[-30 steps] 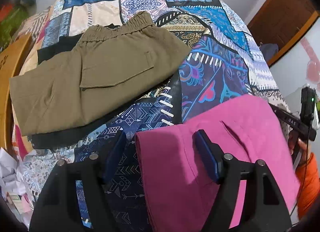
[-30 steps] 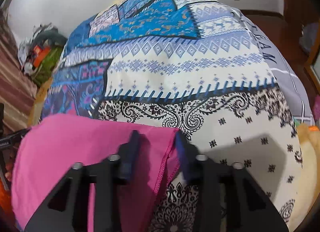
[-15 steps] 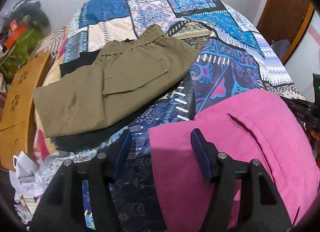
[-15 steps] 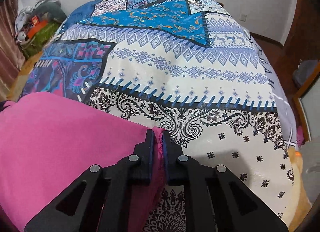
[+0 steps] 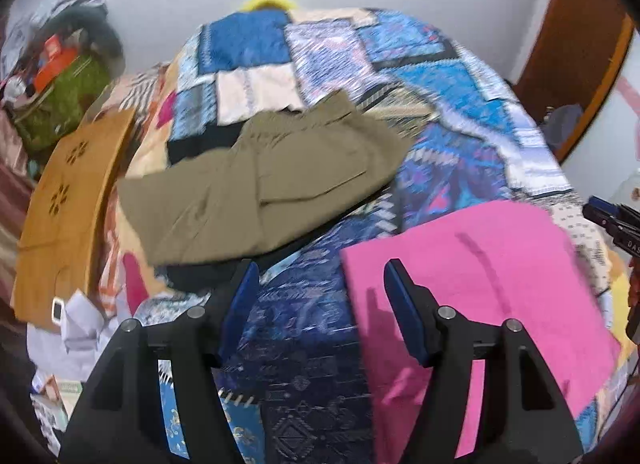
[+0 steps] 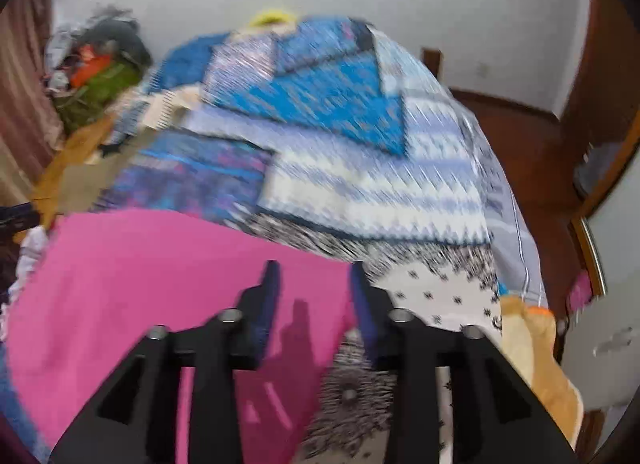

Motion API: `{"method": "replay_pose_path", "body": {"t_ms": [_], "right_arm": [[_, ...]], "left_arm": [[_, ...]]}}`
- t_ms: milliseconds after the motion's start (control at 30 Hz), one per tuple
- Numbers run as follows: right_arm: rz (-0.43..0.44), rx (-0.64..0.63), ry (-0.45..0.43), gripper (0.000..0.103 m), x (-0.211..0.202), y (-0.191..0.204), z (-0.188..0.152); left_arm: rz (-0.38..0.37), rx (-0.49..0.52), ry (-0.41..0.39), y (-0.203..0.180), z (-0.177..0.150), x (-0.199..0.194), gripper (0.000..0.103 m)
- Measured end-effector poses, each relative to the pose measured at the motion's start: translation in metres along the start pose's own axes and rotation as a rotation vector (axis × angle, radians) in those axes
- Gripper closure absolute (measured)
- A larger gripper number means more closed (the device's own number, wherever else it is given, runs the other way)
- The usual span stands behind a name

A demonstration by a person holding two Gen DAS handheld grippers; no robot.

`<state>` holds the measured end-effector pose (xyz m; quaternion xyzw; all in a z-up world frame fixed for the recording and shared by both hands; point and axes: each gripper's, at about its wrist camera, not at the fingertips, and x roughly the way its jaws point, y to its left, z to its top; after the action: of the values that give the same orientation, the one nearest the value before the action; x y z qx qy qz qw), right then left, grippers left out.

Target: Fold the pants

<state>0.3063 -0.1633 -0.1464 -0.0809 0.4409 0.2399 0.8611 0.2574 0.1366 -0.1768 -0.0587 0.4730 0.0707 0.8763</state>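
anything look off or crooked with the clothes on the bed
Nothing is damaged. The folded olive-green pants lie at an angle on top of a black garment that pokes out beneath them. The folded pink pants lie flat; both grippers are open, holding nothing.

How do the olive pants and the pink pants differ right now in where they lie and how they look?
The olive pants lie farther up the patchwork bedspread, over a dark garment; the pink pants lie nearest, under the open left gripper. The olive pants show a patch pocket; the pink pants show only a slit-like line. The open right gripper straddles the pink pants' edge. Both lie flat and folded.
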Motion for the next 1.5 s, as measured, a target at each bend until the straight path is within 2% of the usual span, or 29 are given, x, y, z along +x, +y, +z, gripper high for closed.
{"method": "replay_pose_path", "body": {"t_ms": [67,167,267,400,500,600,667,733,767,1000,1233,1500], "right_arm": [[0.051,-0.037,-0.037,0.051,-0.016,0.020,0.008],[0.128,-0.070,-0.047,0.048,-0.020,0.047,0.016],[0.205,-0.085,-0.031,0.034,-0.013,0.073,0.022],[0.286,-0.106,0.042,0.033,0.011,0.100,0.022],[0.309,-0.125,0.110,0.033,0.031,0.116,0.016],[0.305,-0.140,0.196,0.033,0.054,0.122,0.008],[0.302,-0.158,0.209,0.028,0.061,0.123,0.002],[0.292,-0.192,0.203,0.027,0.060,0.123,-0.001],[0.292,-0.191,0.203,0.027,0.058,0.121,-0.002],[0.282,-0.167,0.211,0.026,0.037,0.105,-0.023],[0.234,-0.132,0.190,0.024,0.009,0.089,-0.051],[0.189,-0.070,0.187,0.024,-0.014,0.066,-0.077]], "left_arm": [[-0.034,0.012,-0.016,-0.008,0.007,-0.007,0.035],[-0.071,0.040,-0.039,-0.024,0.017,-0.013,0.032],[-0.099,0.063,-0.031,-0.036,0.024,-0.009,0.029],[-0.139,0.087,0.021,-0.048,0.027,0.009,0.028],[-0.153,0.107,0.074,-0.057,0.023,0.027,0.028],[-0.166,0.133,0.139,-0.064,0.014,0.047,0.028],[-0.161,0.172,0.174,-0.070,0.005,0.056,0.021],[-0.119,0.210,0.129,-0.072,0.000,0.054,0.009],[-0.109,0.231,0.122,-0.072,-0.001,0.053,0.008],[-0.108,0.226,0.119,-0.061,-0.017,0.042,0.008],[-0.099,0.194,0.118,-0.049,-0.035,0.023,0.008],[-0.039,0.204,0.096,-0.037,-0.059,-0.002,0.008]]}}
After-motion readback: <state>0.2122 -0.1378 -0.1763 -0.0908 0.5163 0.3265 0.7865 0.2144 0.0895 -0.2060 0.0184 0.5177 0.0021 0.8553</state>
